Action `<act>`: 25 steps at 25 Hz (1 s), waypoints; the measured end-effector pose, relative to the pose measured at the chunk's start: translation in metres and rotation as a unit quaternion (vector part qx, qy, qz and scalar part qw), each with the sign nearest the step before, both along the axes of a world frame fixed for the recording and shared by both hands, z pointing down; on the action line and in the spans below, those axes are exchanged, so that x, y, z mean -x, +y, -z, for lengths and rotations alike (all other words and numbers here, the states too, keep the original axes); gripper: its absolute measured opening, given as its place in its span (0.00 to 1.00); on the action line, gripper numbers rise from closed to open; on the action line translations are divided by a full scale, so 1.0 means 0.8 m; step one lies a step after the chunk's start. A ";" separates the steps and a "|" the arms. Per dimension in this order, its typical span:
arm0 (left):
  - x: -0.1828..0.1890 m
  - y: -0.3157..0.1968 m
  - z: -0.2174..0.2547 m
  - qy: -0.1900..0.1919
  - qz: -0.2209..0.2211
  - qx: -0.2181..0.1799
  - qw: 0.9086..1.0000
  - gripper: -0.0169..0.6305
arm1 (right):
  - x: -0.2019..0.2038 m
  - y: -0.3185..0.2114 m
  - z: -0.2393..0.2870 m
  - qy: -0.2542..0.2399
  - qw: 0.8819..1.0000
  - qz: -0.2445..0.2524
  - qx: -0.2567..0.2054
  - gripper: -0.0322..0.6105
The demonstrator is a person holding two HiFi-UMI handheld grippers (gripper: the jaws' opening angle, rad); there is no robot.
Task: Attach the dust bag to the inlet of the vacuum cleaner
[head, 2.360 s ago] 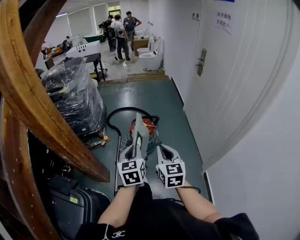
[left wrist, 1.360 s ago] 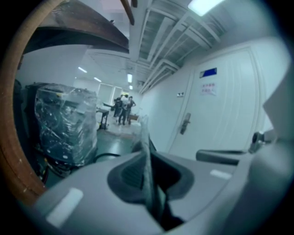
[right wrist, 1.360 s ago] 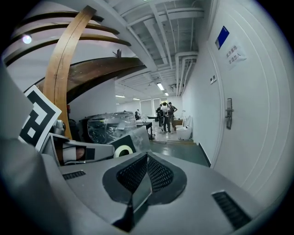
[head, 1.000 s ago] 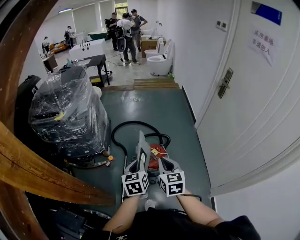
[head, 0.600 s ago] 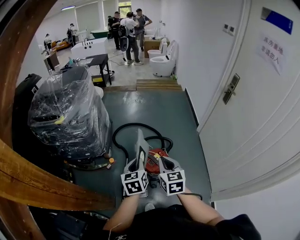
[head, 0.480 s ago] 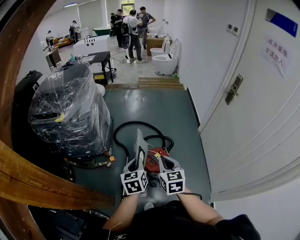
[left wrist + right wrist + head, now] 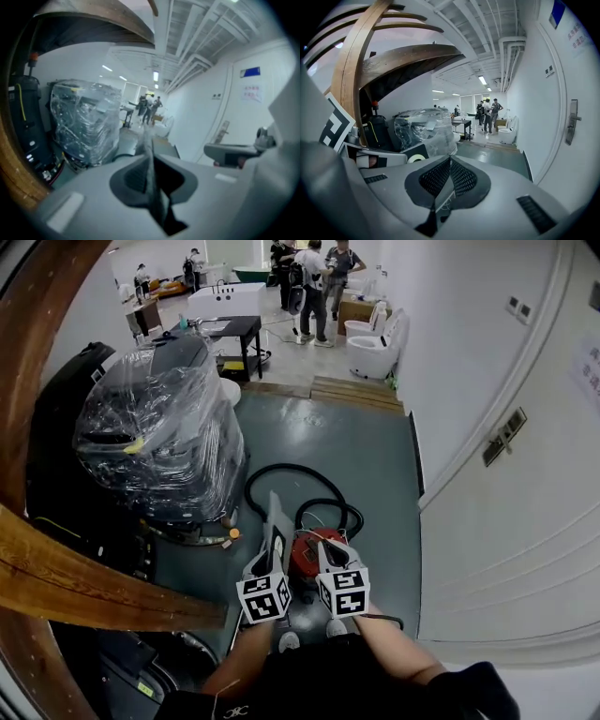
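standing over a small red canister vacuum cleaner (image 7: 302, 554) on the grey-green floor (image 7: 375, 456), close by the loop of its black hose (image 7: 281, 467). pinching a flat, pale grey dust bag (image 7: 278, 521) in the left gripper (image 7: 272, 554): jaws clenched on the bag's lower edge, holding the sheet upright, seen edge-on between the pads in the left gripper view. holding the right gripper (image 7: 327, 551) just beside it, jaws pressed fully together, with nothing clearly caught between them. hovering with both above the red body; bag apparently clear of it, though hard to tell. judged from this, at the bring-in step: bag in hand, over the machine, not yet fitted. cannot pick out the inlet from the head view, whether hidden beneath the grippers or simply too small. next, most likely: sinking toward the vacuum cleaner, finding the inlet, turning the bag's mouth to face that opening, then pushing it on squarely until seated. probably calls for opening the right jaws first, to steady the red body or to take the bag's free side. worth minding a thin sheet apt to fold or slip in a one-edge pinch, and a bulky machine (image 7: 159, 418) wrapped in clear plastic film standing close on the left, beside a curved brown wooden beam (image 7: 94, 582).
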State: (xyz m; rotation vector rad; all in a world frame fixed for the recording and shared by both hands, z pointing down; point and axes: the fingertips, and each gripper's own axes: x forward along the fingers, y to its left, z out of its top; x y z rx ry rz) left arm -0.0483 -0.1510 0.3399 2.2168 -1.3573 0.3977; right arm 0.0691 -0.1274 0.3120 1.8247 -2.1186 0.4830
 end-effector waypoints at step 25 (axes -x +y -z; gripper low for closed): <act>0.048 0.060 -0.193 -0.047 0.232 0.095 0.967 0.07 | -0.052 -0.029 -0.208 0.014 0.975 0.165 0.147 0.05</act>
